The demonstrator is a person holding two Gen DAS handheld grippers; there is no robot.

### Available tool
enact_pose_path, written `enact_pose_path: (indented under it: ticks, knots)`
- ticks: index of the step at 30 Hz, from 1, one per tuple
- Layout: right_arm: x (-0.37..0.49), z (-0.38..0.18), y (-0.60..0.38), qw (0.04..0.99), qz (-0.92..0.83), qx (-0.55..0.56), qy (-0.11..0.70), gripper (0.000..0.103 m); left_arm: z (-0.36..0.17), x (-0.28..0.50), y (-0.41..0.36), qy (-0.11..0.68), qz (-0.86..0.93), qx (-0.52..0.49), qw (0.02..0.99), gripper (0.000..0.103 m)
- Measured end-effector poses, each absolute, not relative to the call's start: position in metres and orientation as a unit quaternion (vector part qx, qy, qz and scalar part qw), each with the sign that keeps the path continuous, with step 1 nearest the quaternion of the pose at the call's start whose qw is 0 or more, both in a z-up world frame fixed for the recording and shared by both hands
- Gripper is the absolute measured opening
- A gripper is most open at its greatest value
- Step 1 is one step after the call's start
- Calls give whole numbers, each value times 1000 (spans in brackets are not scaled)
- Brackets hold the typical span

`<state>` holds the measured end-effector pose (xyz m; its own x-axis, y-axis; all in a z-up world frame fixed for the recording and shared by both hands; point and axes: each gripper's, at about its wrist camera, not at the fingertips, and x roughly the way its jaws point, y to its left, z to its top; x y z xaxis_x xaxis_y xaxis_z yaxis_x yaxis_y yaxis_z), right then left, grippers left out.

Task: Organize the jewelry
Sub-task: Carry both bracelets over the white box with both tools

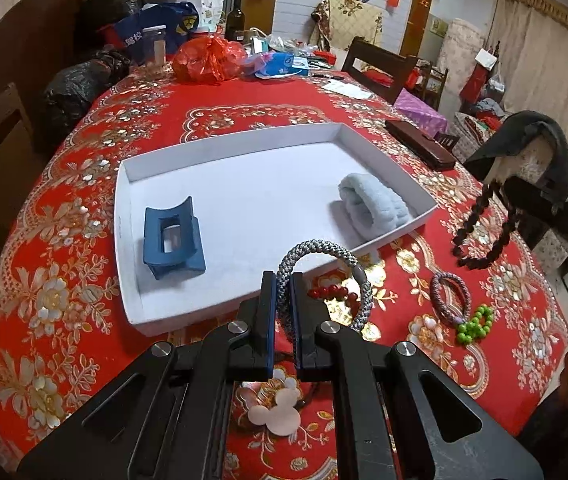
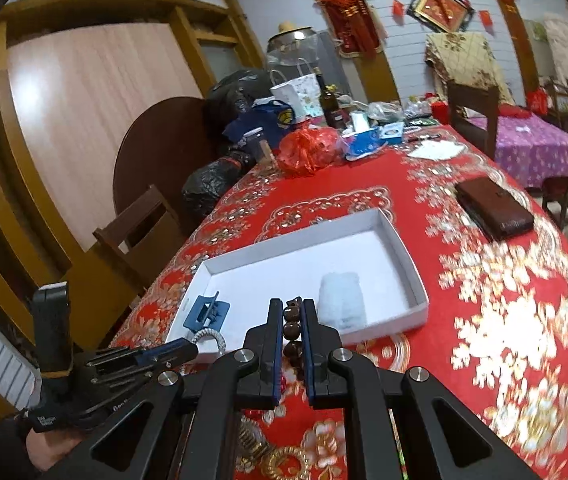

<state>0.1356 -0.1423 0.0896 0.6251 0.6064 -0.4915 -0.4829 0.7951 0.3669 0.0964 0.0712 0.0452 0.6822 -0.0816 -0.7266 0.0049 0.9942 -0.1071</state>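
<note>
My left gripper is shut on a grey braided hair tie and holds it over the near edge of the white tray. The tray holds a blue hair claw and a pale blue scrunchie. My right gripper is shut on a dark brown bead bracelet, which also hangs at the right in the left wrist view. The tray, claw and scrunchie show ahead in the right wrist view, with the left gripper at lower left.
On the red cloth lie a red bead bracelet, a purple hair tie, a green bead bracelet and a pink mouse-shaped piece. A brown case lies beyond the tray. Bags and a bottle crowd the far end.
</note>
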Motion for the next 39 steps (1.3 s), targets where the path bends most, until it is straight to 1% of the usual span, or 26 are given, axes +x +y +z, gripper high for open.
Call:
enact_pose_path:
  ticks: [7,11,17,26,33,39]
  knots:
    - [180,111,-124,889,320,85,316,8,60,122,73,396,-19,-47,917,5]
    - [206,102,-116,882,325,112,321,8,60,150,78,407,-7,-41,912,5]
    - [226,79,-104,858,362,167,325,8,47,192,85,431,19,-54,901,5]
    - [240,65,-71,856,350,127,359,8,25,226,97,452,63,-58,888,5]
    - [248,39,-61,845,340,104,400,8,16,230,103,458,69,-61,884,5]
    - [245,31,-46,836,353,78,412,8,11,236,103,458,65,-64,884,5]
